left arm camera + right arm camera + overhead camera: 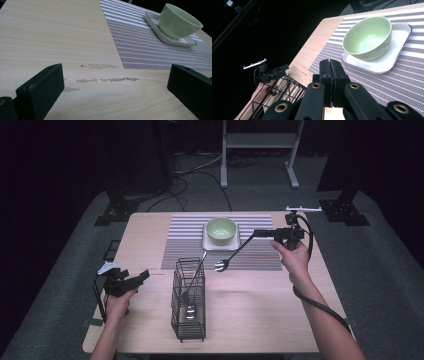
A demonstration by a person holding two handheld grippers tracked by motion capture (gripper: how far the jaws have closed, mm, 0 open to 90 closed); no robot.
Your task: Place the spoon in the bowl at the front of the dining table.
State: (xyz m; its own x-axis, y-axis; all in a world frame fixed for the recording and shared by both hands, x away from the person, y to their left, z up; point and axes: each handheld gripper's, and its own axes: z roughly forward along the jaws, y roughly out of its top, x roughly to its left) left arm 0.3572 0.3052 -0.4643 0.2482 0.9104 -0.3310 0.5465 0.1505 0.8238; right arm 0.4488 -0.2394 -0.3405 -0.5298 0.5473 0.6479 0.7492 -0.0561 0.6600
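Right tongs clamped a shiny metal spoon by its dark handle, bowl end angled down over the striped mat. Left tongs gaped wide, empty.

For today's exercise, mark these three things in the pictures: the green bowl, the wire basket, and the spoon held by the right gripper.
green bowl [221, 230]: high view, on its inner hollow.
wire basket [189, 332]: high view, on its near end wall.
spoon [221, 265]: high view, on its shiny head over the striped mat.
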